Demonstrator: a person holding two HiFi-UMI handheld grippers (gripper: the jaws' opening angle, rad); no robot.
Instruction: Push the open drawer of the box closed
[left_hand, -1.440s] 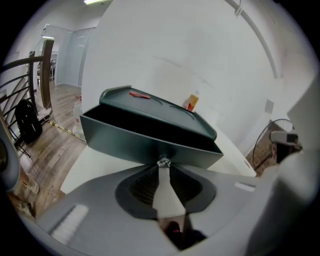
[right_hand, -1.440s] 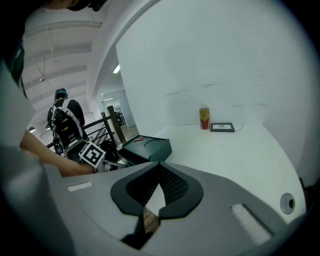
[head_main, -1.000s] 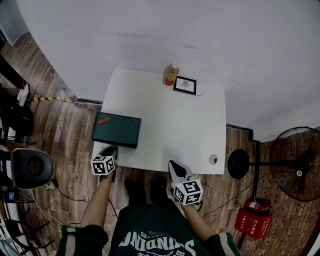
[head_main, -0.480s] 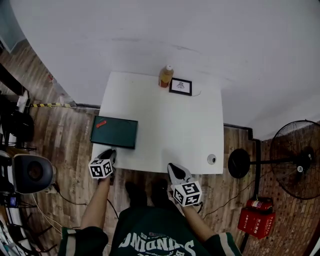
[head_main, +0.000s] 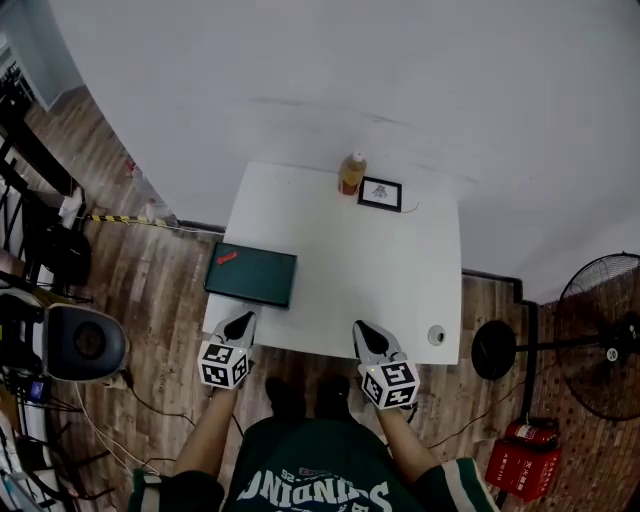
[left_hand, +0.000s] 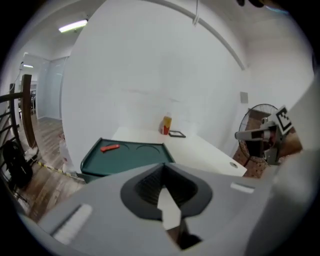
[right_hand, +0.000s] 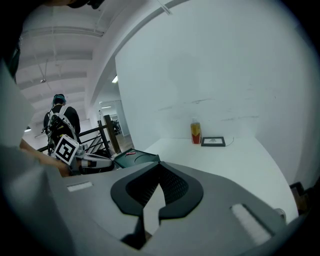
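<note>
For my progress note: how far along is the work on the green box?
Done: nothing that I can see. In hand: the left gripper and the right gripper are shut, empty, at the table edge, apart from the green box. Left: reach the box and push its drawer in; the drawer itself I cannot make out.

jersey (head_main: 310, 470): dark green, white lettering | left claw (head_main: 241, 322), right claw (head_main: 361, 330): grey, black-and-white marker cubes (head_main: 224, 364)
</note>
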